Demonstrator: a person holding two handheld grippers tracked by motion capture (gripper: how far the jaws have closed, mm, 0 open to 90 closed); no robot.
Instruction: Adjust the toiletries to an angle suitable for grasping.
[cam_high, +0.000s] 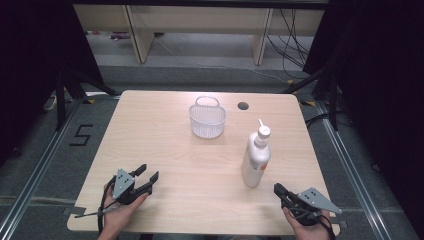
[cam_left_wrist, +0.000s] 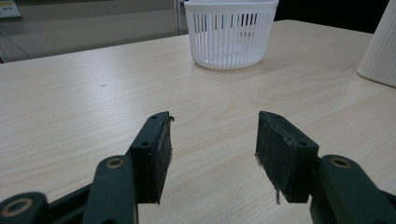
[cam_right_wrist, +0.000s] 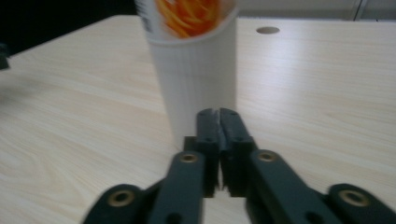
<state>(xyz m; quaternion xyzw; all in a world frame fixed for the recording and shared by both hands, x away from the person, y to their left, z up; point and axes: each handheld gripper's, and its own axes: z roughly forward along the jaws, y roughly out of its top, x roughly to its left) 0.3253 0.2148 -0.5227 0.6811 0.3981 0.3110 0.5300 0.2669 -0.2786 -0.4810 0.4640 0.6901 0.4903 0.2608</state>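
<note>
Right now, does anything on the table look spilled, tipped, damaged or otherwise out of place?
Nothing stands out. The white bottle stands upright on the table, the white basket sits upright and apart from it, and no spill shows. The left gripper is open, the right gripper shut, neither holding anything.

Even overhead light falls on the pale surface, with soft, short shadows — the room's edges sink into black. The right gripper view is blurred throughout; the left gripper view is sharp near, softer toward the basket.
</note>
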